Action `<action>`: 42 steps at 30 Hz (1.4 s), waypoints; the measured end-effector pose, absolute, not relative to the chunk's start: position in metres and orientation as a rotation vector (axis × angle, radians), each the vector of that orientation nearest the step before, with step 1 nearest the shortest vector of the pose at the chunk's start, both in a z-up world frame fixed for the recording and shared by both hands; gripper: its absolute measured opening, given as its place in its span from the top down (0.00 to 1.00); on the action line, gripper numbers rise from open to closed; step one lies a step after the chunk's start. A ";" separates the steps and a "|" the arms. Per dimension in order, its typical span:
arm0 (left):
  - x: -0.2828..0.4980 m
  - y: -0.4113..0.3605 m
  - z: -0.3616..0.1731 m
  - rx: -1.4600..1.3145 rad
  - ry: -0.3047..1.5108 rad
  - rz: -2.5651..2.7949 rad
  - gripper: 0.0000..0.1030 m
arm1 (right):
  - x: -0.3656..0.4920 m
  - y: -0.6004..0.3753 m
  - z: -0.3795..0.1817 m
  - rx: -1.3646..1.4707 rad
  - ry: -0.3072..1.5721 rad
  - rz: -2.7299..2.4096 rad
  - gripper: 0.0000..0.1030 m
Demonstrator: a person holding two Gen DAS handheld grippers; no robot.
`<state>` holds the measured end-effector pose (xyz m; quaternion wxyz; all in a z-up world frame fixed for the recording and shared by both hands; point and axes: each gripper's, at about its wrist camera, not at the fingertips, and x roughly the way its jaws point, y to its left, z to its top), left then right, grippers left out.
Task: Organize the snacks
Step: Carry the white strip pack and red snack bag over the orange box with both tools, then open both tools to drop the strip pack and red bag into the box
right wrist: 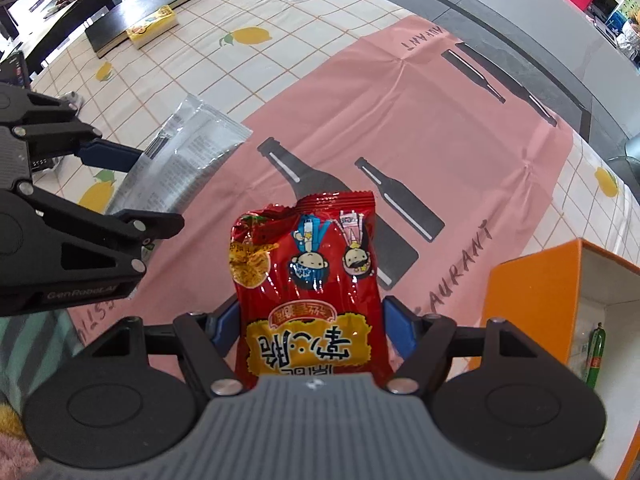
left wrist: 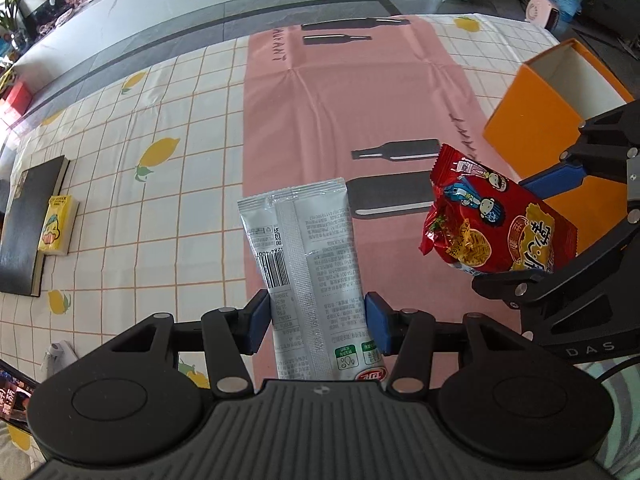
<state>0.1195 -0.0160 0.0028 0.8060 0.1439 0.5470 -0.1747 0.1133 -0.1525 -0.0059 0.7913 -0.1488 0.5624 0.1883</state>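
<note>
My left gripper [left wrist: 318, 320] is shut on a silver-white snack packet [left wrist: 304, 248], held above the pink mat with its printed back facing up. My right gripper [right wrist: 310, 328] is shut on a red noodle snack bag [right wrist: 308, 276] with cartoon figures. In the left wrist view the red bag [left wrist: 492, 220] and the right gripper [left wrist: 560, 224] are at the right, in front of the orange box [left wrist: 532, 112]. In the right wrist view the silver packet [right wrist: 188, 160] and the left gripper [right wrist: 132, 184] are at the left. The open orange box [right wrist: 532, 304] stands to the right and holds a green stick snack [right wrist: 596, 360].
A pink mat with bottle prints [left wrist: 360, 100] lies on a lemon-checked tablecloth [left wrist: 160, 120]. A black book [left wrist: 28, 224] with a yellow pack [left wrist: 58, 224] on it lies at the far left. A phone [left wrist: 16, 396] sits at the near left edge.
</note>
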 end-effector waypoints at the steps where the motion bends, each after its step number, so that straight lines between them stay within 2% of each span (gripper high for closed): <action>1: 0.114 -0.022 0.009 0.319 1.163 -0.387 0.44 | 0.108 -0.156 -0.002 -0.325 1.207 0.407 0.32; 15: 0.056 -0.119 0.069 0.418 1.062 -0.597 0.44 | 0.028 -0.252 0.057 -0.334 1.140 0.340 0.32; 26: 0.053 -0.217 0.087 0.367 1.013 -0.800 0.44 | 0.002 -0.361 0.062 -0.209 1.126 0.154 0.32; 32: 0.064 -0.271 0.077 0.370 1.015 -0.872 0.44 | 0.007 -0.404 0.043 -0.158 1.141 0.089 0.32; 42: 0.092 -0.320 0.020 0.412 1.131 -0.852 0.45 | 0.031 -0.446 -0.005 -0.172 1.218 0.039 0.32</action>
